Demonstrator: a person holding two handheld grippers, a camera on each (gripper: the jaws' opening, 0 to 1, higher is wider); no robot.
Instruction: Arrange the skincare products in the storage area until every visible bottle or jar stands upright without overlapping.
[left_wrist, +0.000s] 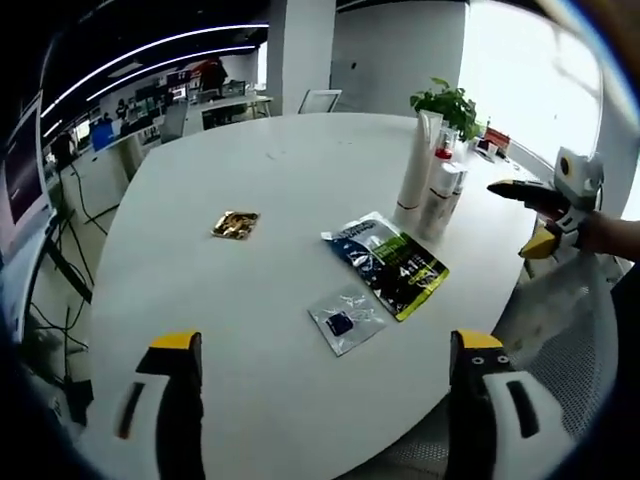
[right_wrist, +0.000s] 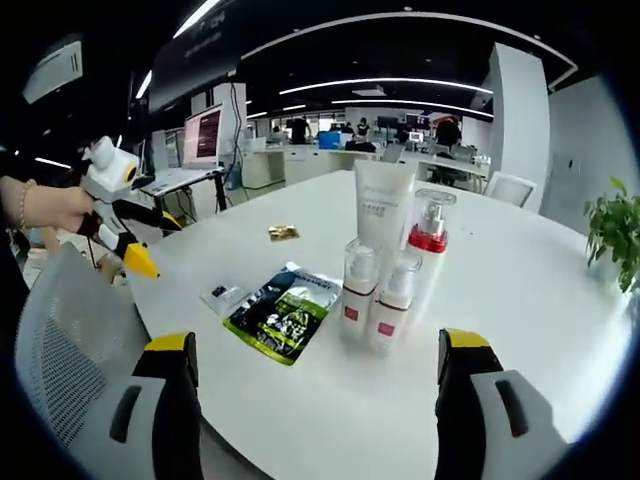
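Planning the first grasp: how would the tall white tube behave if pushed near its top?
The tall white tube stands on a narrow end, so it would probably tip. It looks light, likely sliding easily on the smooth table. Neighbouring bottles could topple too.

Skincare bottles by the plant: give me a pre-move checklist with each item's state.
1. Tall white tube upright: ok.
2. Red-collared pump bottle upright: ok.
3. Two small bottles upright: ok.
4. No overlap between bottles: cannot tell, they stand tightly clustered.
5. Left hand-held gripper open, holding nothing: ok.
6. Right hand-held gripper open, holding nothing: ok.
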